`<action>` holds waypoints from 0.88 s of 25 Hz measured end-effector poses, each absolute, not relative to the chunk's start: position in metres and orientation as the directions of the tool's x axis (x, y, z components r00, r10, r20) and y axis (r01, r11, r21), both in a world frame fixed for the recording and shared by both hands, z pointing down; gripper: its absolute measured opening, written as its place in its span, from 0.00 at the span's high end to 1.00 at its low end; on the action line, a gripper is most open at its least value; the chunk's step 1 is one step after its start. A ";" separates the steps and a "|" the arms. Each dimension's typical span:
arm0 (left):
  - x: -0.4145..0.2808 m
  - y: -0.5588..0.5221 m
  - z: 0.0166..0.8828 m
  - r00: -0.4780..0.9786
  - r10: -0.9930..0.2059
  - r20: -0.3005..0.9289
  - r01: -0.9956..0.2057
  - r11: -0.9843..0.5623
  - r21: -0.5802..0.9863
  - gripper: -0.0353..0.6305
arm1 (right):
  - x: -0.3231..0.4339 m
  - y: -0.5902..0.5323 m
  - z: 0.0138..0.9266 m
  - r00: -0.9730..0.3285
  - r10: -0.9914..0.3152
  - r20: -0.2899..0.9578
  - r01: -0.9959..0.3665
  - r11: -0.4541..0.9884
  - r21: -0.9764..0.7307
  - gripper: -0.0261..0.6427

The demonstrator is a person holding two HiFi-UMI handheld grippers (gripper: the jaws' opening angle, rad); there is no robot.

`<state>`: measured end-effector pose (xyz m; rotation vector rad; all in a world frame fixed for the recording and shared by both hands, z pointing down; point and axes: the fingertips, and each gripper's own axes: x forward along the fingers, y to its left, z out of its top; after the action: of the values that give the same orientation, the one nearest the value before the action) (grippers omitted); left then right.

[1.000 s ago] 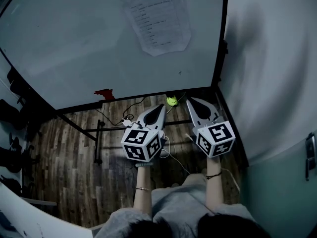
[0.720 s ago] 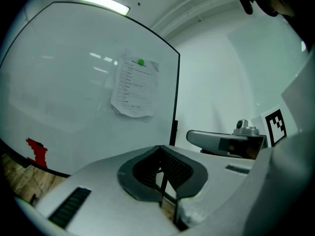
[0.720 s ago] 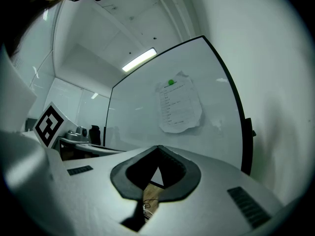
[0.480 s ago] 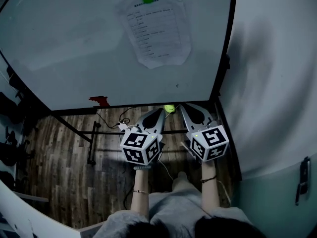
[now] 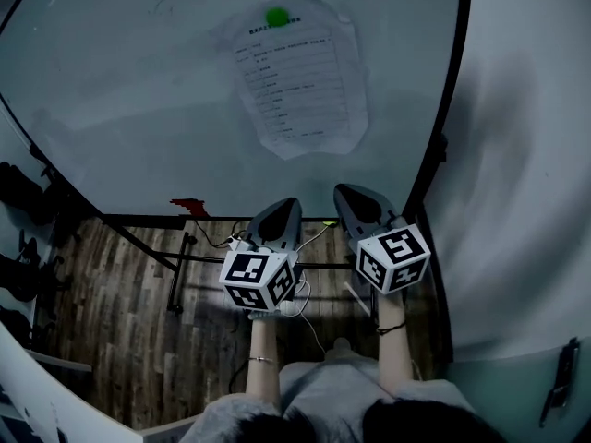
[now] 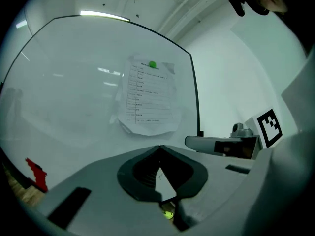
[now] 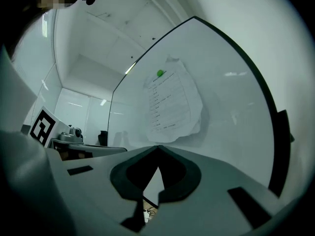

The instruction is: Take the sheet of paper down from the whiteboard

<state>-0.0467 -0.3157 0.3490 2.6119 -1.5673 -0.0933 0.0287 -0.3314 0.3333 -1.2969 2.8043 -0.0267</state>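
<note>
A crumpled printed sheet of paper (image 5: 300,86) hangs on the whiteboard (image 5: 138,109), pinned at its top by a green round magnet (image 5: 276,16). The paper (image 6: 149,96) and magnet (image 6: 152,64) show ahead in the left gripper view, and the paper (image 7: 172,104) and magnet (image 7: 160,73) in the right gripper view. My left gripper (image 5: 287,202) and right gripper (image 5: 339,190) are side by side below the sheet, both shut and empty, tips apart from the paper. In their own views the left gripper (image 6: 159,147) and right gripper (image 7: 157,146) point at the board under the sheet.
The whiteboard's black frame (image 5: 443,127) runs down on the right beside a pale wall (image 5: 526,155). A red thing (image 5: 189,208) sits at the board's lower edge. Cables and a small green object (image 6: 168,213) lie on the wood floor (image 5: 120,312) under the stand.
Both grippers have moved forward and up toward the whiteboard, staying shut. The paper now looks larger and lower in the head view, closer to the tips.
</note>
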 end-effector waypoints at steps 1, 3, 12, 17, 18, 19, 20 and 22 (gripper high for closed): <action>-0.046 -0.320 0.347 0.469 -0.883 -0.003 -0.878 -0.467 0.109 0.94 | 0.028 -0.336 0.331 -0.649 -0.760 -0.039 -0.759 0.650 -0.038 0.96; -0.047 -0.327 0.343 0.465 -0.885 0.001 -0.882 -0.463 0.090 0.94 | 0.026 -0.344 0.328 -0.653 -0.756 -0.039 -0.755 0.654 -0.042 0.96; -0.054 -0.350 0.288 0.409 -0.906 -0.112 -0.911 -0.412 0.006 0.94 | 0.042 -0.372 0.312 -0.656 -0.753 -0.045 -0.750 0.658 -0.075 0.96; -0.057 -0.359 0.250 0.374 -0.907 -0.195 -0.927 -0.373 -0.040 0.94 | 0.052 -0.382 0.314 -0.666 -0.745 -0.022 -0.738 0.664 -0.122 0.96; -0.057 -0.361 0.244 0.369 -0.907 -0.202 -0.929 -0.366 -0.052 0.94 | 0.052 -0.383 0.315 -0.671 -0.741 -0.019 -0.734 0.667 -0.125 0.96; -0.058 -0.363 0.240 0.365 -0.908 -0.207 -0.931 -0.360 -0.063 0.94 | 0.054 -0.383 0.314 -0.672 -0.740 -0.021 -0.732 0.668 -0.130 0.96; -0.060 -0.365 0.235 0.361 -0.908 -0.214 -0.933 -0.353 -0.074 0.94 | 0.056 -0.385 0.313 -0.670 -0.742 -0.026 -0.733 0.666 -0.136 0.96; -0.062 -0.368 0.222 0.356 -0.905 -0.234 -0.934 -0.342 -0.100 0.94 | 0.059 -0.387 0.311 -0.664 -0.747 -0.034 -0.736 0.661 -0.144 0.96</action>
<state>-0.0624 -0.3681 0.2216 2.7583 -1.9037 -0.2318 0.0586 -0.3874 0.3107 -1.2445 2.7808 -0.1803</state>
